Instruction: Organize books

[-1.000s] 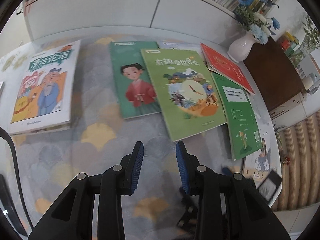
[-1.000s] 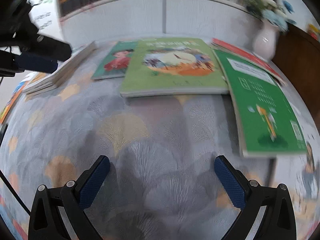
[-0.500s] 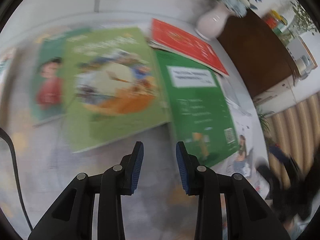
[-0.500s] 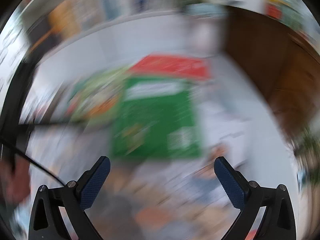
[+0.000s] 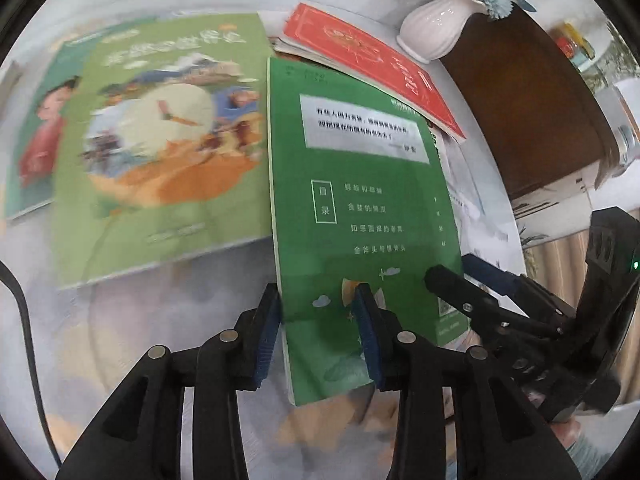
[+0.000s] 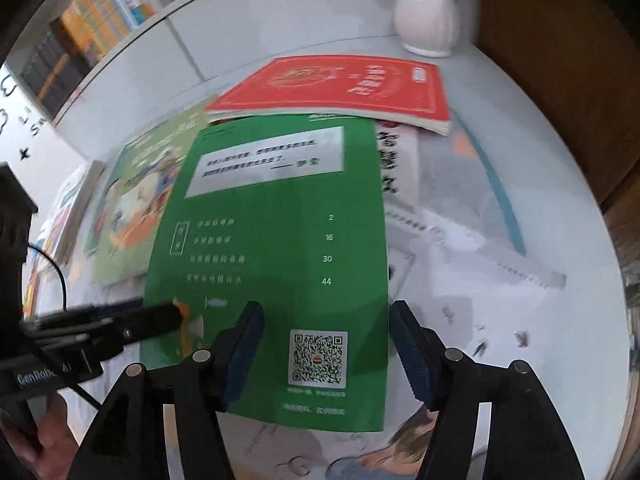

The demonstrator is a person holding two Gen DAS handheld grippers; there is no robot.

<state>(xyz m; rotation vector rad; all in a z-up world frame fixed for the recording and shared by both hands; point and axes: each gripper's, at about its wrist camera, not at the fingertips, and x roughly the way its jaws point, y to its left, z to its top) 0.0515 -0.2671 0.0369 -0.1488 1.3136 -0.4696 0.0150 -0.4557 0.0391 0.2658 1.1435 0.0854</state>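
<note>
A dark green book (image 5: pixel 360 200) (image 6: pixel 272 240) lies flat, overlapping a light green picture book (image 5: pixel 160 140) and tucked under a red book (image 5: pixel 368 60) (image 6: pixel 340 88). My left gripper (image 5: pixel 318 324) hovers over its near left edge with a narrow gap, one finger outside the edge and one above the cover, gripping nothing. My right gripper (image 6: pixel 326 348) straddles the book's near right edge. Its jaws are closing and stand half wide, pads off the book. Each gripper shows in the other's view: right (image 5: pixel 452 270), left (image 6: pixel 172 314).
A teal book with a girl (image 5: pixel 36 140) lies far left. A white vase (image 5: pixel 436 28) with flowers stands behind the red book, beside a dark wooden cabinet (image 5: pixel 532 112). White printed sheets (image 6: pixel 460 220) lie right of the green book. A bookshelf (image 6: pixel 100 20) lines the back.
Both grippers have swept right across the patterned cloth to the near end of the dark green book. The right jaws have narrowed from fully wide; the left gap looks the same.
</note>
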